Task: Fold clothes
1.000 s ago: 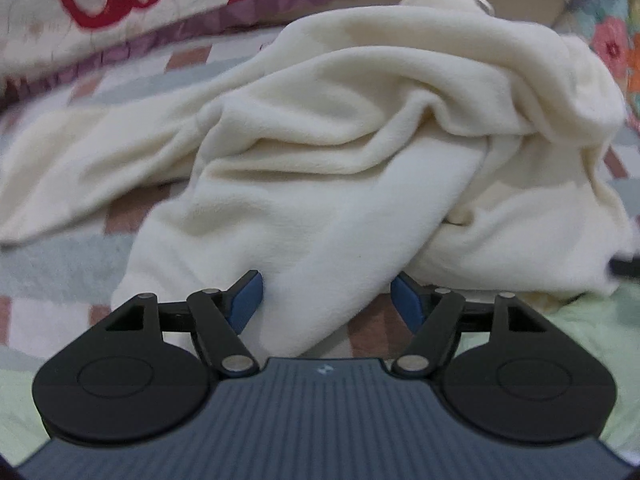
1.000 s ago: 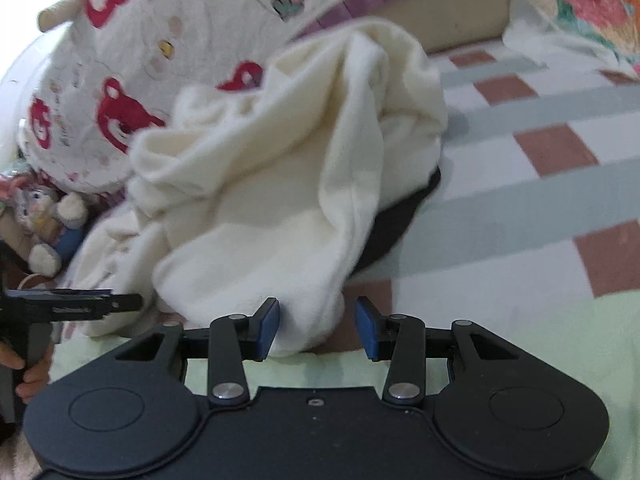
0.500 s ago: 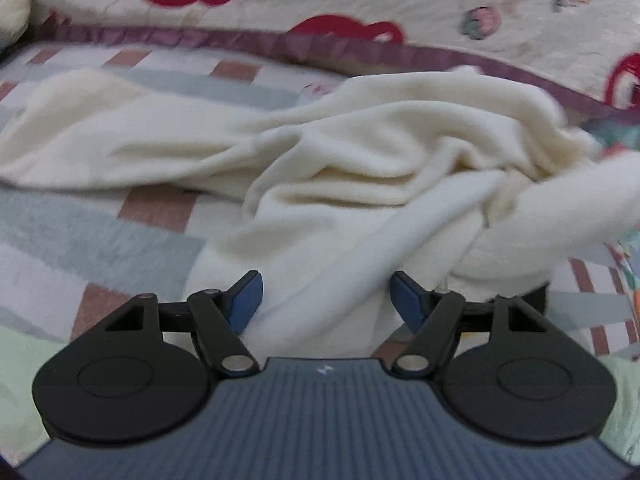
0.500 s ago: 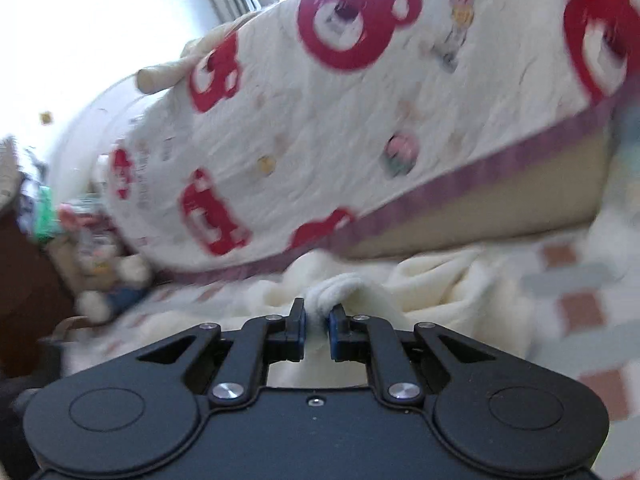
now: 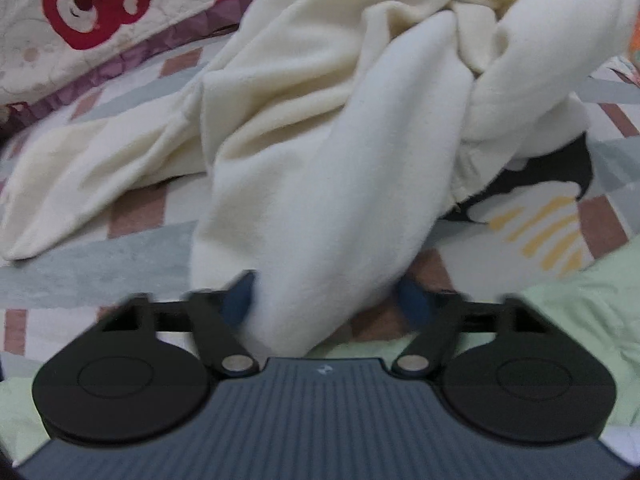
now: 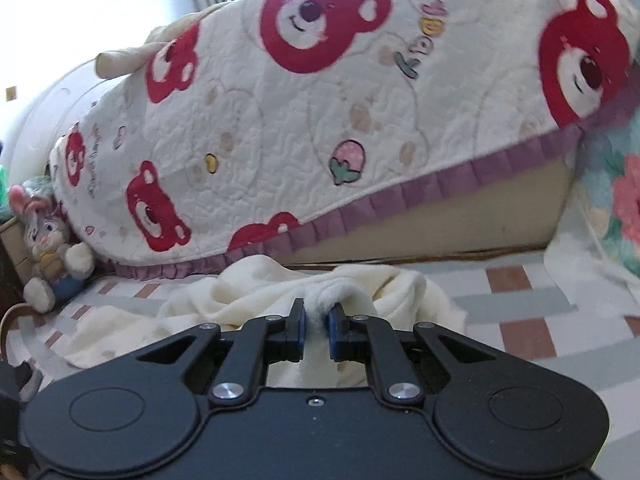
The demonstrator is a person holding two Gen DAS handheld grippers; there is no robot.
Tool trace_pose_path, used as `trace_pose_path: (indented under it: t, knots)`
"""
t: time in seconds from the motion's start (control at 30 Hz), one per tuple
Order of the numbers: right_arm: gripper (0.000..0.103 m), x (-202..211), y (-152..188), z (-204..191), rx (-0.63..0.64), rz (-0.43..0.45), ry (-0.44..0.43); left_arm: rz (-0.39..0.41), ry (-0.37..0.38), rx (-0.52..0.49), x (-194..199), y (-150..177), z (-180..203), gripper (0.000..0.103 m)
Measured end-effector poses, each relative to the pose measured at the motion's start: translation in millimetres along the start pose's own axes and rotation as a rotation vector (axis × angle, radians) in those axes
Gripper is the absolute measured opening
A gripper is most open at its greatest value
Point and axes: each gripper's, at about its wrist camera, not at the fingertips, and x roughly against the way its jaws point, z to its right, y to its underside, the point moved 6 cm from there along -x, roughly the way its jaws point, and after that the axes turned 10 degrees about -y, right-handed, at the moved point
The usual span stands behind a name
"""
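In the left wrist view, at the far left, a quilt (image 5: 92,12) with red bear prints and a purple frill lies along the back. Below it is the checked bed cover (image 5: 80,272) in grey, white and brown. A cream fleece garment (image 5: 320,152) is spread over this cover: one flat part reaches to the left, and a thick bunched part rises toward the upper right. A long fold of it comes down to the left hand-held gripper (image 5: 326,304). The jaws of this gripper are closing and look blurred, and the fold is between them; the left blue pad touches the cloth, but on the right side I cannot tell if the pad presses yet. At the right of the garment a dark cloth with a white and yellow print (image 5: 552,216) lies partly under it.

In the right wrist view, a plush rabbit (image 6: 48,240) sits at the far left, beside the bear quilt (image 6: 320,120). The cream garment (image 6: 256,300) lies in front of the quilt on the checked cover (image 6: 540,312). The right hand-held gripper (image 6: 316,328) is closed on a small bunch of the cream fabric, which stands up between its blue pads. At the far right there is a floral fabric (image 6: 628,200).
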Motion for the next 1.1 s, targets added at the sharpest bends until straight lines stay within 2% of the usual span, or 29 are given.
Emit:
trace_pose_path:
  t: [0.03, 0.13, 0.23, 0.37, 0.53, 0.73, 0.83, 0.87, 0.93, 1.03, 1.1]
  knots:
    - [0.012, 2.2, -0.1, -1.3, 0.004, 0.000, -0.002, 0.015, -0.023, 0.011, 2.1, -1.7, -5.5, 0.026]
    - [0.012, 11.7, 1.2, -3.2, -0.011, 0.000, -0.013, 0.069, -0.057, 0.073, 13.8, -7.4, -24.7, 0.021]
    - [0.013, 34.2, 4.3, -6.0, -0.061, 0.002, -0.035, 0.107, -0.026, 0.142, 35.2, -11.3, -43.6, 0.019]
    - [0.013, 83.9, 13.1, -19.4, -0.121, 0.017, -0.089, 0.208, 0.003, 0.129, 87.5, -13.0, -52.8, 0.018]
    - [0.013, 132.6, 24.9, -28.4, -0.146, -0.034, -0.100, 0.293, -0.013, 0.065, 142.9, -17.6, -57.9, 0.018]
    - [0.013, 185.1, -9.2, -33.8, -0.166, 0.013, -0.120, 0.379, 0.067, 0.045, 223.2, -31.4, -81.5, 0.018]
    - [0.013, 217.8, -23.0, -44.5, -0.171, 0.006, -0.109, 0.318, 0.160, 0.031, 254.3, -17.3, -86.4, 0.011]
    - [0.013, 227.3, -21.5, -52.0, -0.171, -0.031, -0.097, 0.272, 0.222, 0.023, 259.9, -7.9, -83.9, 0.011]
    - [0.013, 241.5, -8.4, -69.3, -0.127, -0.103, -0.076, 0.164, 0.298, 0.006, 259.4, 14.3, -75.4, 0.011]
    - [0.013, 246.8, 33.0, -82.4, -0.055, -0.242, -0.013, 0.017, 0.301, -0.020, 238.6, 43.3, -61.4, 0.010]
    - [0.014, 238.7, 69.6, -71.2, -0.114, -0.340, 0.019, -0.067, 0.278, -0.024, 217.2, 55.1, -53.4, 0.010]
